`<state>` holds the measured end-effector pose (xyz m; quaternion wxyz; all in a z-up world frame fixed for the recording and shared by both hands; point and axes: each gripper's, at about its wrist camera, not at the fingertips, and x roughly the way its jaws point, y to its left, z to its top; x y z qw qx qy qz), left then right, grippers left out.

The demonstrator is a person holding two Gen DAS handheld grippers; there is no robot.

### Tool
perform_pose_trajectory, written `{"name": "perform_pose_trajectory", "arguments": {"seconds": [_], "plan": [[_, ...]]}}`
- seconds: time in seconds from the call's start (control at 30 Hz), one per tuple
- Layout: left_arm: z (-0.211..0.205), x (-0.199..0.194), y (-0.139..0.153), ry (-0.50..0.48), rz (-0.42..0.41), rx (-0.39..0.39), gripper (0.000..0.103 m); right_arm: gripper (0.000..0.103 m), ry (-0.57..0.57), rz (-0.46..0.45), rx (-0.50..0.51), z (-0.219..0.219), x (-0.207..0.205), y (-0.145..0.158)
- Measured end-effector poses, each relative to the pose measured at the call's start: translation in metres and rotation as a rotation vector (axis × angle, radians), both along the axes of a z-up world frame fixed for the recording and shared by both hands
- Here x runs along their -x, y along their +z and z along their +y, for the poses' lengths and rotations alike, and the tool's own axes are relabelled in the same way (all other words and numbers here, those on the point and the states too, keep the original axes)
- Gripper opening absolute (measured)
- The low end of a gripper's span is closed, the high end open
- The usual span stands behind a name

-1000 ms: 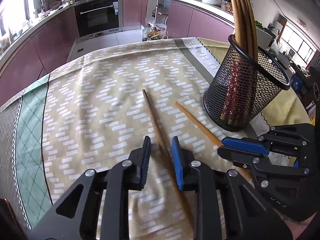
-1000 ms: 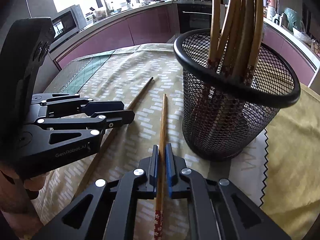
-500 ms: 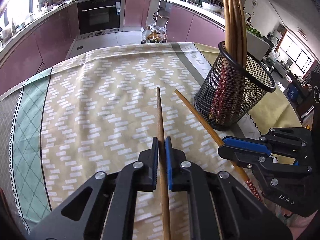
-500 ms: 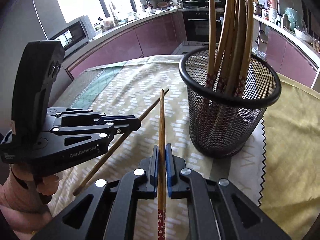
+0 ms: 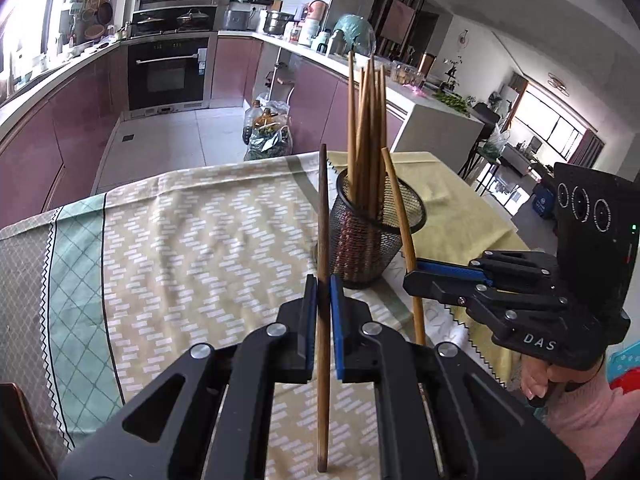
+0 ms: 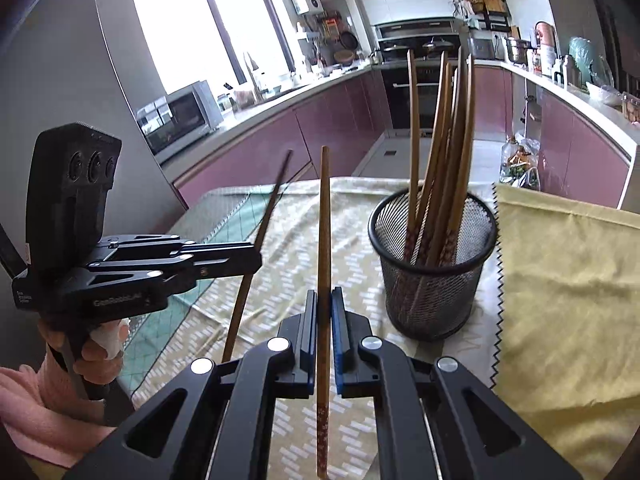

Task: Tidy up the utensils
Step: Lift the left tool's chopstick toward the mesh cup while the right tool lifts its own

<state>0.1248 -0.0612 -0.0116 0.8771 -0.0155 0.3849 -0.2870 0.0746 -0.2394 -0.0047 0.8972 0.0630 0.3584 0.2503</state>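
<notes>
Chopsticks held: two, one in each claw
Dark chopstick (image 5: 322, 216): squeezed tight in the left gripper (image 5: 324, 312), up off the cloth (image 5: 180, 240), tip high
Light chopstick (image 6: 324, 216): squeezed tight in the right gripper (image 6: 325, 316), also up in the air
Mesh cup (image 6: 432, 268): one, standing on the cloth, with a bunch of chopsticks inside
Hands: side by side near the cup, both tipped down a little

Black mesh holder (image 6: 432, 280), beige dash-patterned tablecloth (image 5: 200, 240), plain yellow cloth (image 6: 568, 280)

A mesh holder (image 6: 432, 276) full of chopsticks (image 6: 444, 148) stands on the cloth-covered counter (image 6: 280, 280), right of two raised chopsticks.
</notes>
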Motion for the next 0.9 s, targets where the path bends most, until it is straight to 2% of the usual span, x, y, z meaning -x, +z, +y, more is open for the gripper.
{"name": "perform_pose_trajectory", "arguments": {"seconds": [0.4,0.9], "plan": [[0.000,0.021,0.053,-0.037,-0.096,0.094,0.007,0.006,-0.050,-0.112,-0.059,-0.036,0.011,0.036],[-0.011,0.013,0.088,-0.046,-0.153,0.148,0.007,0.006,-0.074,-0.219,-0.057,-0.054,0.007,0.075]]}}
